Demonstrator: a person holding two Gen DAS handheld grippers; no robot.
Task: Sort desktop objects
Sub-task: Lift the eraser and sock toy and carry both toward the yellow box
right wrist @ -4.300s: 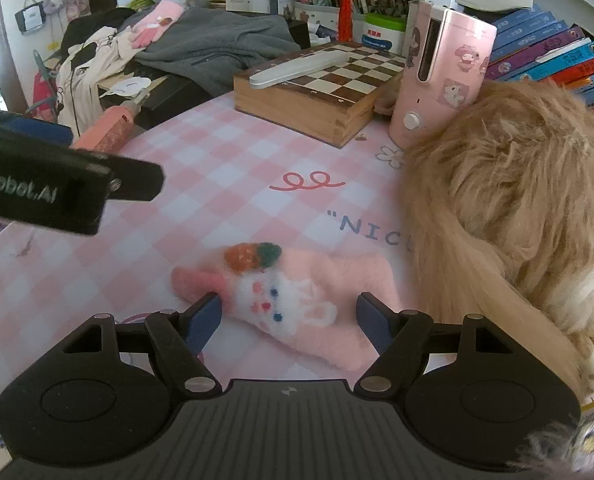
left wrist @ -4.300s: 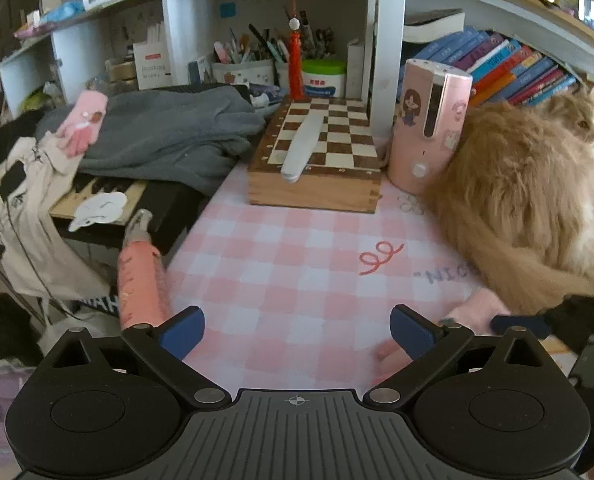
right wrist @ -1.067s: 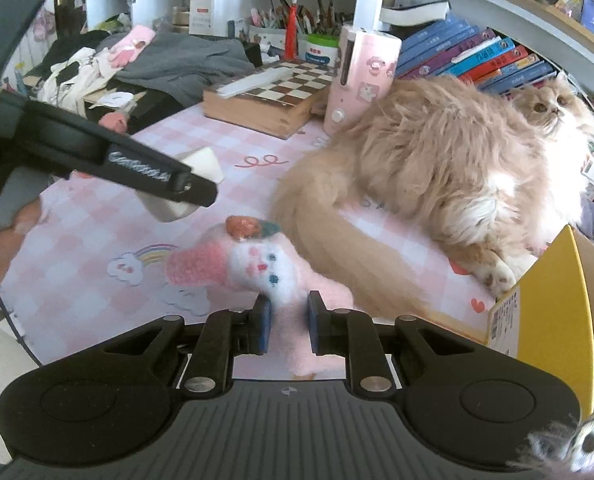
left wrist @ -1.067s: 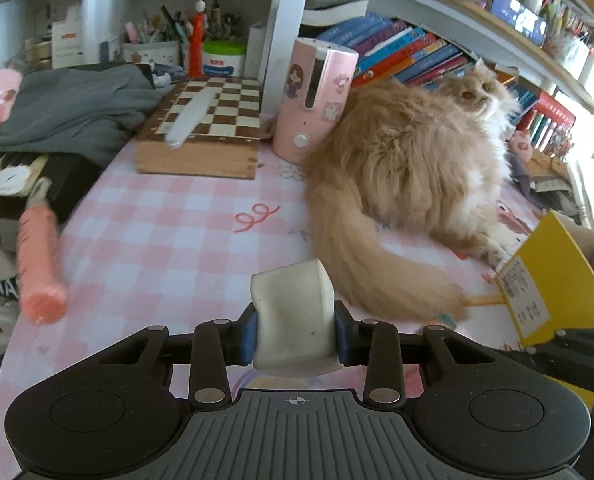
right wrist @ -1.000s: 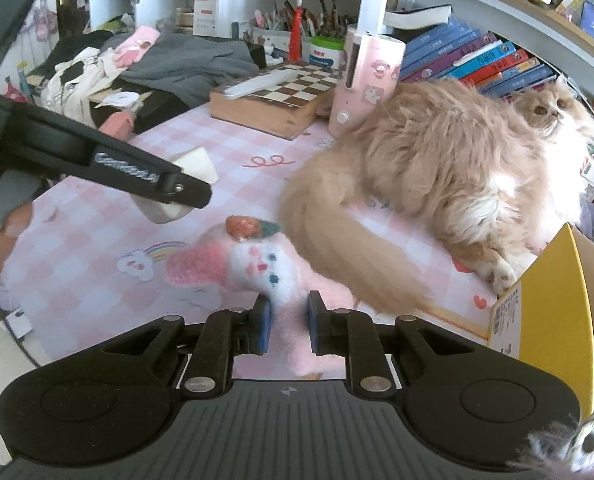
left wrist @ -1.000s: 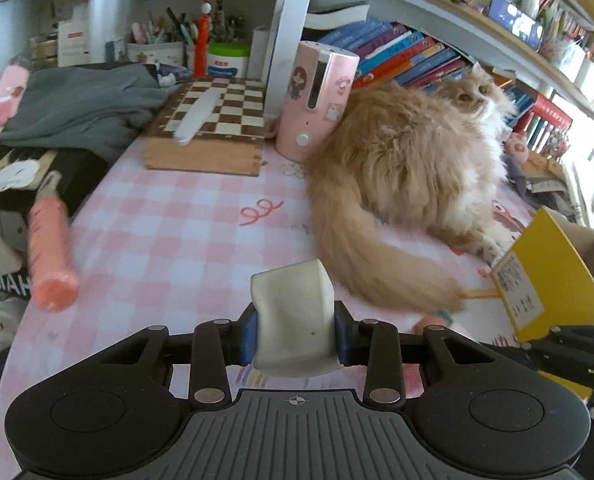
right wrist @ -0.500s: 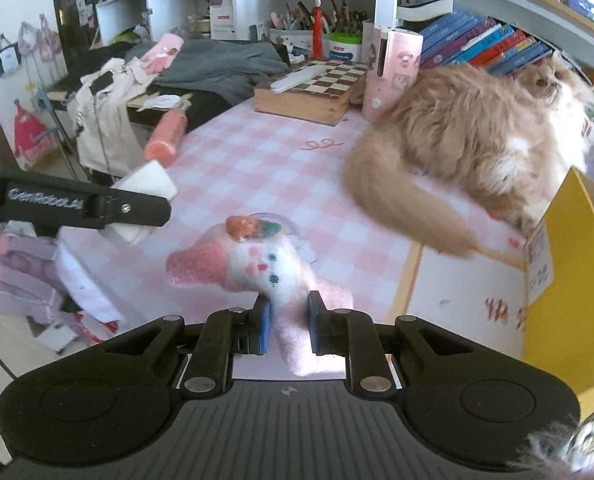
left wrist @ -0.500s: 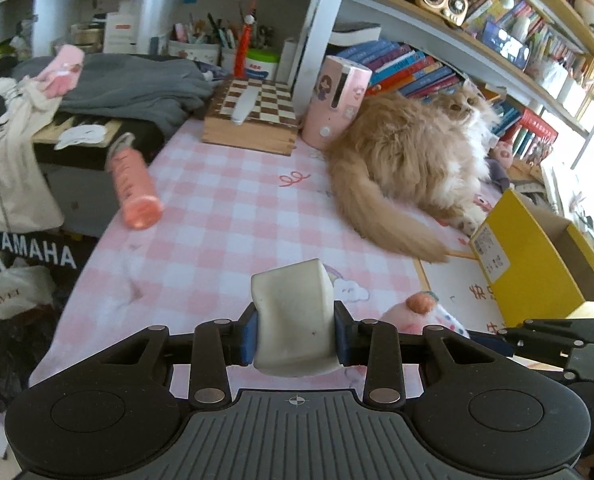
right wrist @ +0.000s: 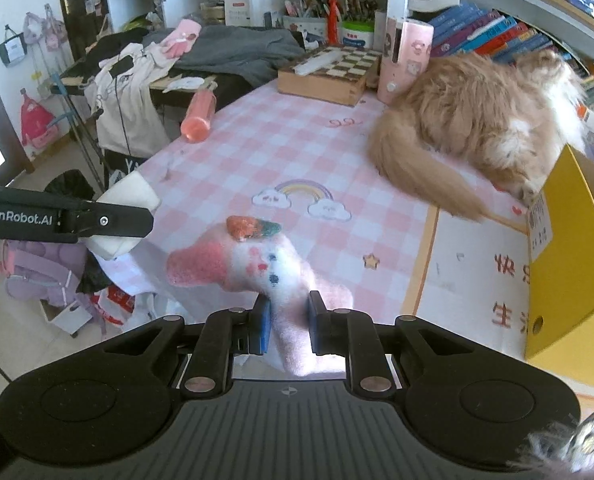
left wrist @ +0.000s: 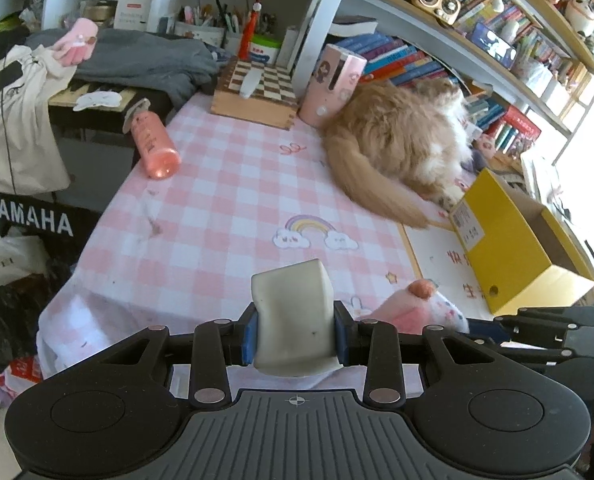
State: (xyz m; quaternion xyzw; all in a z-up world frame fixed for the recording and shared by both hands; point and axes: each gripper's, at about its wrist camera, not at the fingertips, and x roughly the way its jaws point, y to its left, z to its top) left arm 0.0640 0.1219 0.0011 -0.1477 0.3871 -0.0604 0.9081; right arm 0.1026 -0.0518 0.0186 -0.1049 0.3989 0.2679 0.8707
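Left wrist: white block (left wrist: 293, 316) (clamped)

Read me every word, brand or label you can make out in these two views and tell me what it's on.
"YAMAHA": black keyboard cover left of the table.
"GenRobot.AI": side of the left tool.
Red Chinese characters: white mat beside the yellow box, only partly legible.
Box label, book spines, white bag print: too small or blurred.
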